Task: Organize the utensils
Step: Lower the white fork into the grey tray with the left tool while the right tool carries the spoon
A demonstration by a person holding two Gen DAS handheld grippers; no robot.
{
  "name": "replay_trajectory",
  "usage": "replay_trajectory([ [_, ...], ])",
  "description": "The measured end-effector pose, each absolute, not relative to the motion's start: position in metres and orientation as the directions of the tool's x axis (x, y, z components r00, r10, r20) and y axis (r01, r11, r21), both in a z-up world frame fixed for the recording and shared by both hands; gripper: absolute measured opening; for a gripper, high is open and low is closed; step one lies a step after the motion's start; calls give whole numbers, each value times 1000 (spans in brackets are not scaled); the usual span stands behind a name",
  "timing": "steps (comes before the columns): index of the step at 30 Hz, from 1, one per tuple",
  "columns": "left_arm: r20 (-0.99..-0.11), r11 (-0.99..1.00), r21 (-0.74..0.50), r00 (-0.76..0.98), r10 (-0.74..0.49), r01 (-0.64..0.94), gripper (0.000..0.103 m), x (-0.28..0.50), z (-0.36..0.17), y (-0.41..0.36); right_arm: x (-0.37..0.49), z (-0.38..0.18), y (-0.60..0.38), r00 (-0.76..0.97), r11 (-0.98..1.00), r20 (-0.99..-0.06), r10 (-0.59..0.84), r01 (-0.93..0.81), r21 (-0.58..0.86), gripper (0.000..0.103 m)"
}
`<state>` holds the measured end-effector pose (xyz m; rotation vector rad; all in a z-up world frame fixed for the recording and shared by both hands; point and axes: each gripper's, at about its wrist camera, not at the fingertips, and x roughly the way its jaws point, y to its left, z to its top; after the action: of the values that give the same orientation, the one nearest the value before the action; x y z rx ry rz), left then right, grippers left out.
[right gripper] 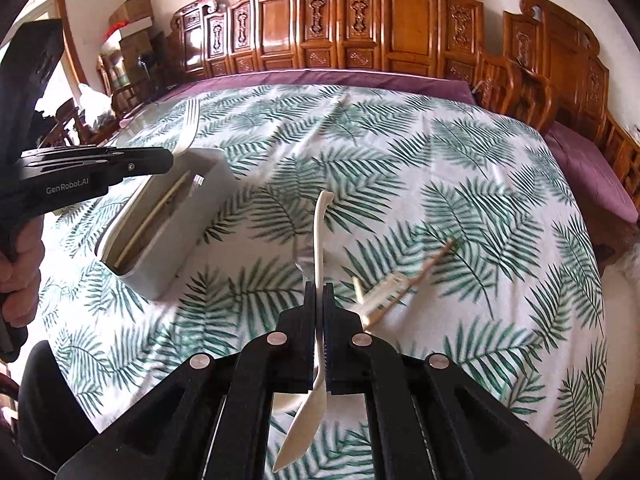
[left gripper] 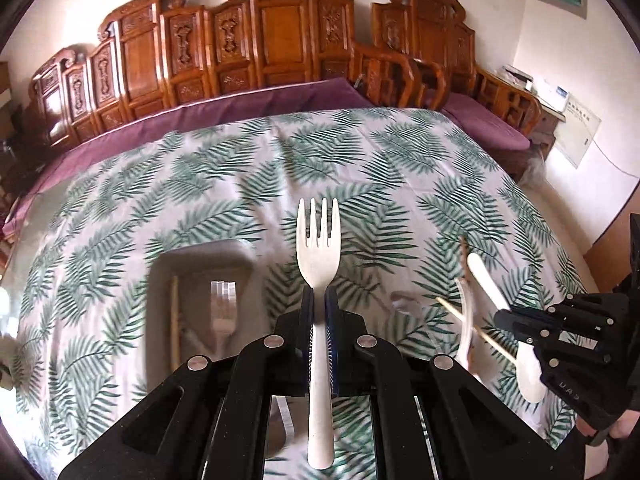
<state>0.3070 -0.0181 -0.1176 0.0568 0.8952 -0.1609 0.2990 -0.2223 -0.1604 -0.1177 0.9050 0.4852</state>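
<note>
The left gripper [left gripper: 319, 300] is clenched on a white fork [left gripper: 319, 256], tines pointing up and away, handle running back between the jaws. The right gripper [right gripper: 319, 292] is clenched on a white spoon [right gripper: 316, 320], held edge-on with its bowl toward the camera and its handle rising past the fingertips. Both hang above a table under a leaf-print cloth [right gripper: 460, 200]. Just beyond the right gripper, a chopstick [right gripper: 424, 268] and another white utensil [right gripper: 386, 288] lie crossed on the cloth. To the left stands a white box [right gripper: 176, 240] with a chopstick [right gripper: 156, 216] inside; the fork is just above its far end. Behind the table runs a carved wooden bench [right gripper: 400, 24] with purple cushions.
</note>
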Motion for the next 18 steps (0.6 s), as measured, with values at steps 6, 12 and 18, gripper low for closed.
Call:
replay_trajectory([
  [6, -781, 995, -24, 619, -82, 102, 5, 305, -122, 26, 296, -151, -193, 515, 870, -777, 362, -487, 83, 4],
  [12, -789, 998, -35, 612, -59, 52, 5, 309, -136, 56, 294, -148, -171, 510, 860, -780, 363, -505, 70, 4],
  [18, -802, 998, -48, 595, -58, 32, 5, 314, -155, 70, 296, -148, -156, 505, 855, -786, 355, -517, 54, 4],
])
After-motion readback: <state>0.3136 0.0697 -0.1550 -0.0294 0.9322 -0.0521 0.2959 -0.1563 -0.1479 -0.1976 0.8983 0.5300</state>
